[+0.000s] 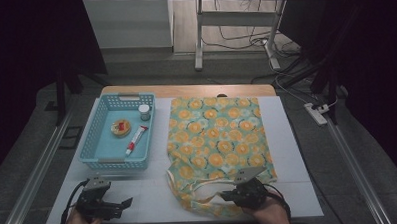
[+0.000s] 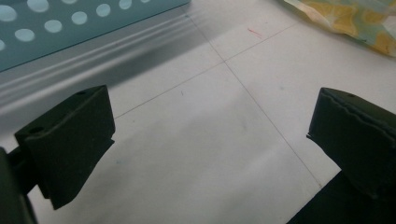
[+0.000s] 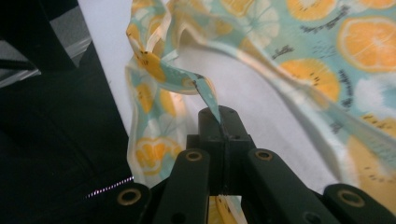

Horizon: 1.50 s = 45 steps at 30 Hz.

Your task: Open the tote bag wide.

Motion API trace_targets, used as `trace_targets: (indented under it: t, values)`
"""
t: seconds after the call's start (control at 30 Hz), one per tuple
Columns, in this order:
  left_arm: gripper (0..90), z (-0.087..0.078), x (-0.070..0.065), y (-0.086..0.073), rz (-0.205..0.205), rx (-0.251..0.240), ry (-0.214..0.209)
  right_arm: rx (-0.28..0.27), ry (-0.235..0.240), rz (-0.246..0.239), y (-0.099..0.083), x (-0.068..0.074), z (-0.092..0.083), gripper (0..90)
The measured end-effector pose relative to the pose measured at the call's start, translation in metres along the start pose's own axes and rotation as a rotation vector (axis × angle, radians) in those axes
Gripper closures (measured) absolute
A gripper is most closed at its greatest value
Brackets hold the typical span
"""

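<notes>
Two black jaws of the right gripper (image 3: 220,122) are pressed together on a strap (image 3: 194,84) of the orange-slice print bag (image 1: 215,136), pinching the thin fabric strip between their tips near the front edge of the white table (image 1: 293,153). Jaws of the left gripper (image 2: 210,154) stand wide apart over bare tabletop, holding nothing. Beyond it sits a blue basket (image 1: 99,128) with a tube (image 1: 136,140), a small jar (image 1: 144,112) and a round container (image 1: 121,127) inside.

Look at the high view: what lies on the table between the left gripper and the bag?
Nothing: between the left gripper and the bag the white table is bare. The left gripper view shows the same bare stretch.
</notes>
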<state>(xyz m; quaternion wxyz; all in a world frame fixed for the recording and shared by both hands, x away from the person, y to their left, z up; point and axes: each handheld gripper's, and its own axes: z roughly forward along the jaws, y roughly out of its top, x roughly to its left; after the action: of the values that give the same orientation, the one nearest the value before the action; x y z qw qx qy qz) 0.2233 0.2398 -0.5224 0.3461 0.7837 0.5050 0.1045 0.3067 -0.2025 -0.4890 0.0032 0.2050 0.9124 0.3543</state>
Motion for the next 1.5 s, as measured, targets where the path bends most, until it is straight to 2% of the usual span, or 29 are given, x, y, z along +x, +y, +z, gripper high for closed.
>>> trace_targets:
  t: [0.2,0.6,0.83,1.1,1.5]
  values:
    - [0.8,0.000,0.000,0.000,-0.002,0.000,-0.001,-0.031,-0.010,0.018,0.008,-0.009,-0.006,89.8]
    - [0.7,0.000,0.001,0.000,-0.010,-0.002,-0.004,-0.075,-0.037,0.005,0.031,-0.030,-0.012,89.8]
    - [0.7,0.000,0.003,0.000,-0.020,-0.005,-0.011,-0.107,-0.090,0.016,0.046,-0.049,-0.012,89.8]
    - [0.8,0.000,0.003,0.000,-0.021,-0.004,-0.012,-0.137,-0.111,0.052,0.063,-0.072,-0.010,89.8]
    - [1.0,0.000,0.004,0.000,-0.028,0.000,-0.019,-0.139,-0.155,0.062,0.091,-0.110,-0.001,89.8]
